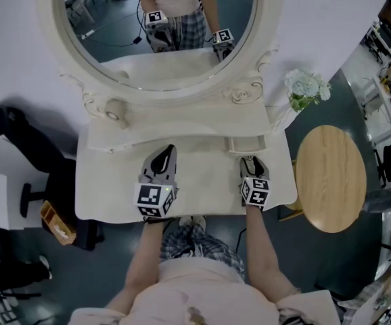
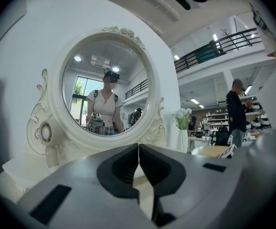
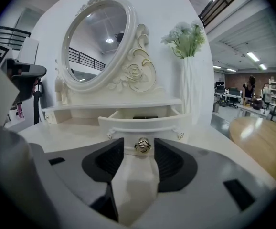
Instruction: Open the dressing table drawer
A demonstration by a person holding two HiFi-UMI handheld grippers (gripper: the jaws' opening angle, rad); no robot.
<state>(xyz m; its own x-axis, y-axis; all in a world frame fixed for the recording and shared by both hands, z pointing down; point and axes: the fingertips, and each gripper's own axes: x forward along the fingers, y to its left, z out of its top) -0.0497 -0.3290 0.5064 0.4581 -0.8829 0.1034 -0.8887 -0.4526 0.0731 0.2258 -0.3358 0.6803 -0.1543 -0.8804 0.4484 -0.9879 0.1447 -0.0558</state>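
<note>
Right gripper view, drawer knob (image 3: 142, 145) between jaws

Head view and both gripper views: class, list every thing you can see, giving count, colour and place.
dressing table: one, cream-white, centre
mirror: one, oval, white carved frame, at the table's back
drawer: one, white, pulled out, right side
drawer knob: one, metallic, on the drawer front
flowers: one bunch, white-green, in a white vase right of the mirror
round table: one, light wood, far right
left hand-held gripper: grey, jaws together, empty
right hand-held gripper: grey, jaws apart either side of the knob
</note>
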